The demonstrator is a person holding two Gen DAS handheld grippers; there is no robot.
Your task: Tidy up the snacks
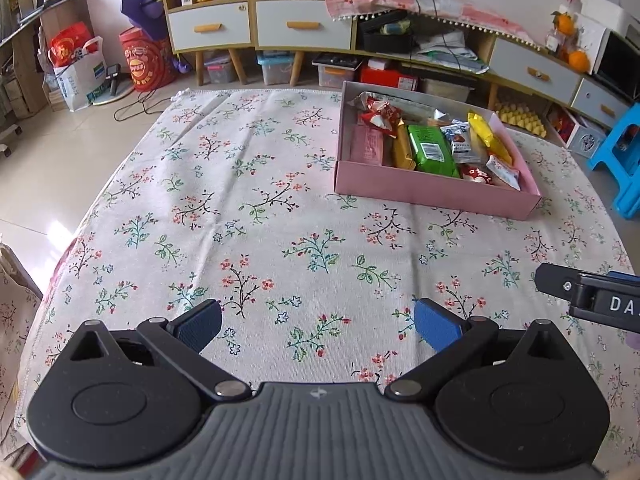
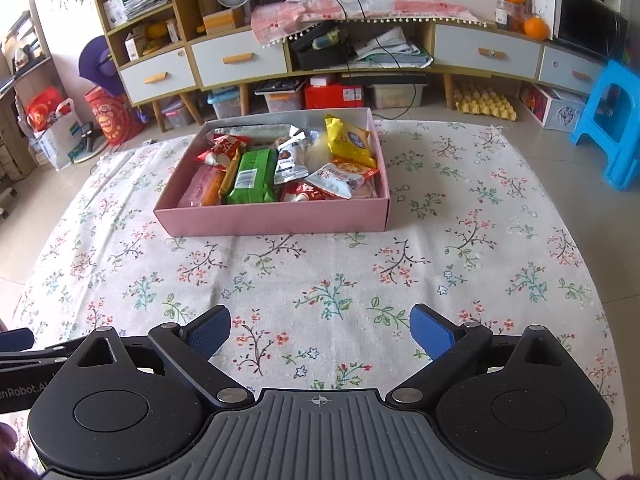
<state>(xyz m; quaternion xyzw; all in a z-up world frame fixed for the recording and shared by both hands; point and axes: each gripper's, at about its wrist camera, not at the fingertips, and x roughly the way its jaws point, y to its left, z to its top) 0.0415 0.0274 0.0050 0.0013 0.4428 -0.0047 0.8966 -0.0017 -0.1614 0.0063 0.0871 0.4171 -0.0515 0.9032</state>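
Since all snacks seem boxed already, we judge the step is pulling back and finishing clean. Left wrist view: left gripper (image 1: pixel 318 326) spread wide, nothing between the pads, over bare cloth (image 1: pixel 240 208); box (image 1: pixel 432 192) at 1 o'clock, well apart, full of snacks (image 1: pixel 432 148). Right wrist view: right gripper (image 2: pixel 320 334) released, empty; box (image 2: pixel 276 218) at 12 o'clock, green pack (image 2: pixel 252 176) lying mid-box. We'd keep both clear of the box wall and check the cloth for strays.

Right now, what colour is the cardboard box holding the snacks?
Pink outside, pale inside: the cardboard box shows best in the right wrist view.
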